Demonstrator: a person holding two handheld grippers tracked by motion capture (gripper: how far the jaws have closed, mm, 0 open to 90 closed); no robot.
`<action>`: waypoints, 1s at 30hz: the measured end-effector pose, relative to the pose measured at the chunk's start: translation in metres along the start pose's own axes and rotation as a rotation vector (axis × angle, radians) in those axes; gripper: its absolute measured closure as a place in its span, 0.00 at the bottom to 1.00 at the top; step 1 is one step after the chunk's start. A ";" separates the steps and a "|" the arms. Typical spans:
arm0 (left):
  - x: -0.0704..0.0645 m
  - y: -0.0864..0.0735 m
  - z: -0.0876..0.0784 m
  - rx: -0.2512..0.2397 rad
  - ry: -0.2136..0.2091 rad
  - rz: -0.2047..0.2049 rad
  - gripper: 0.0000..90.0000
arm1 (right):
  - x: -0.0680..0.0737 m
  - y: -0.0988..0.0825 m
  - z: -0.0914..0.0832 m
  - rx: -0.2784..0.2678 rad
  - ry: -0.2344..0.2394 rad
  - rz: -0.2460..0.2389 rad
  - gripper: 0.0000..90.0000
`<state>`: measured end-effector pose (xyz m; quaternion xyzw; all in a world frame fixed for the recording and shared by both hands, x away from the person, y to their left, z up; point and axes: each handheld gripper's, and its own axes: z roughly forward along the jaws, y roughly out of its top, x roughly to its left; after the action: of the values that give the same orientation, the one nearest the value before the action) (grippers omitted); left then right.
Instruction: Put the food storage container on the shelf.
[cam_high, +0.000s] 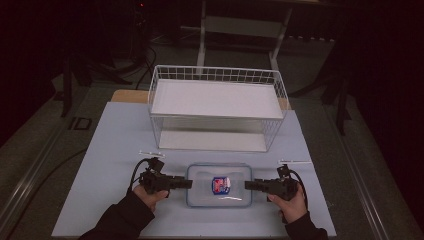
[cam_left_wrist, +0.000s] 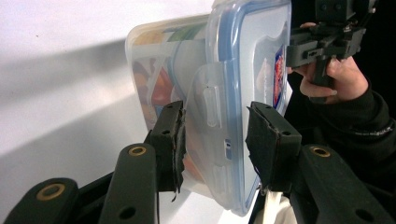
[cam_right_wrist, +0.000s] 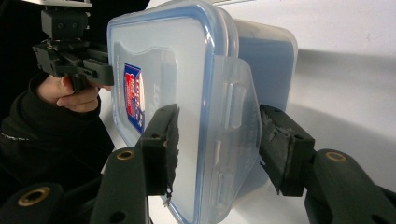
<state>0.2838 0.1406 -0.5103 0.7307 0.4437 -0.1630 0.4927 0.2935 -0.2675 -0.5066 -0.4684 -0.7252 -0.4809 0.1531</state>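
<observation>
Container (cam_high: 218, 185) with a blue-rimmed lid sits on the table (cam_high: 115, 145), just in front of the wire basket (cam_high: 217, 107). Left gripper (cam_high: 187, 183) is clamped on its left latch tab. Right gripper (cam_high: 248, 185) straddles the right tab, its jaws apart and not gripping.

I see box (cam_high: 218, 185): clear plastic, glossy, smooth; lid (cam_right_wrist: 159, 93) translucent, blue-tinted rim, glossy printed label (cam_high: 220, 184). Left hand-held gripper (cam_high: 187, 183): matt black plastic, brass-look pivot bushes; pads (cam_left_wrist: 173, 144) black, rubbery, rough and frayed at edges. Right hand-held gripper (cam_high: 248, 185): same by my eye. Basket (cam_high: 218, 75): white coated wire, smooth white shelf. Worktop (cam_high: 115, 145): pale, matt, smooth. Sleeve (cam_high: 122, 220): dark cloth.
</observation>
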 end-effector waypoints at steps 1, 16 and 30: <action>0.000 0.000 0.000 0.000 0.000 0.000 0.64 | 0.000 0.000 0.000 0.000 0.000 0.000 0.55; 0.003 0.036 -0.004 -0.084 0.040 0.081 0.63 | 0.002 0.035 -0.002 -0.079 -0.018 -0.092 0.56; 0.036 0.067 0.013 -0.155 0.072 0.126 0.62 | -0.025 0.071 0.014 -0.147 -0.051 -0.120 0.55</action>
<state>0.3602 0.1387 -0.5023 0.7222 0.4254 -0.0705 0.5408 0.3681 -0.2622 -0.4910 -0.4460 -0.7185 -0.5290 0.0707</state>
